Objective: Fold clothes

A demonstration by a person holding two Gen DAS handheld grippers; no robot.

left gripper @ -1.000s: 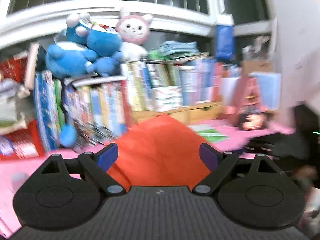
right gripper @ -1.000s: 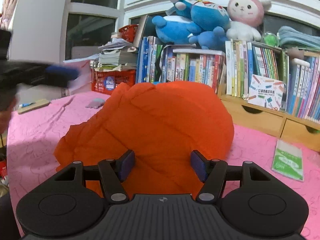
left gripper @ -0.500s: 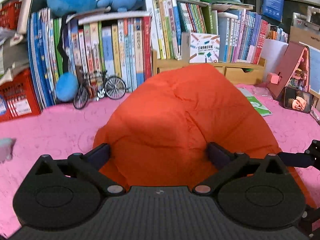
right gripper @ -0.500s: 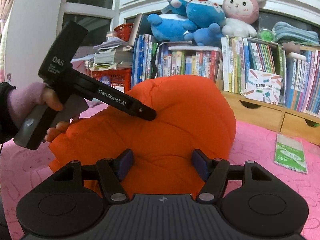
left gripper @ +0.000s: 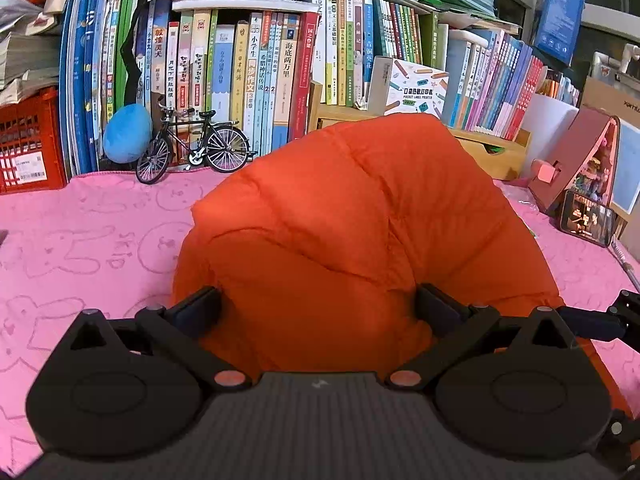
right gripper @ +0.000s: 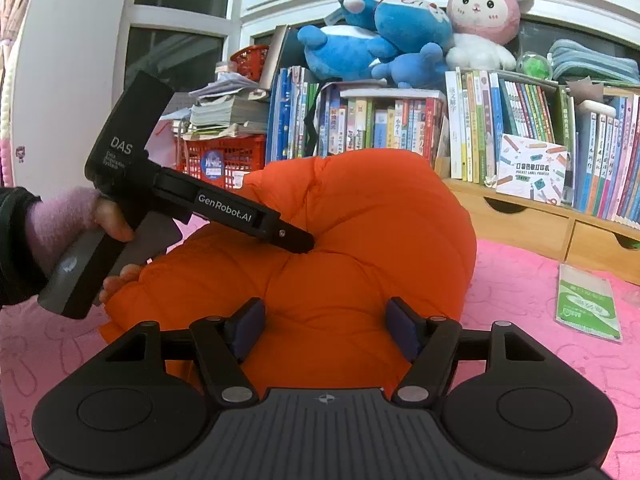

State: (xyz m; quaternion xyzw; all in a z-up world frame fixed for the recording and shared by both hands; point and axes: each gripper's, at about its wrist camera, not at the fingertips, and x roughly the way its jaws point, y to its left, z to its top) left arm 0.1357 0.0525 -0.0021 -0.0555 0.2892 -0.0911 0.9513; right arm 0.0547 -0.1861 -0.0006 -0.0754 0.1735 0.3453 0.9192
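A pink cloth [left gripper: 80, 240] with faint bunny outlines covers the surface, and it lies bare on the left in the left wrist view and at the right in the right wrist view. Behind it, packed books [left gripper: 224, 80] close off the back edge below dark windows [right gripper: 176, 60], with plush toys [right gripper: 400, 36] on top.

The orange jacket [left gripper: 352, 232] sits bunched in a puffy mound in the middle of the cloth, rising high enough to hide part of the wooden drawers [right gripper: 560, 228]. Its underside and any sleeves cannot be made out.

The left gripper [left gripper: 318, 306] is spread to its widest, its 2 fingers flanking the mound; one tip presses a dent into the padding in the right wrist view. A hand [right gripper: 108, 220] in a lilac cuff holds it. The right gripper [right gripper: 326, 330] is partly spread, the jacket between its blue pads [right gripper: 248, 328]; whether they pinch it I cannot tell.

A red crate [right gripper: 224, 160], a model bicycle [left gripper: 192, 148] and a green packet [right gripper: 588, 304] sit along the edges.
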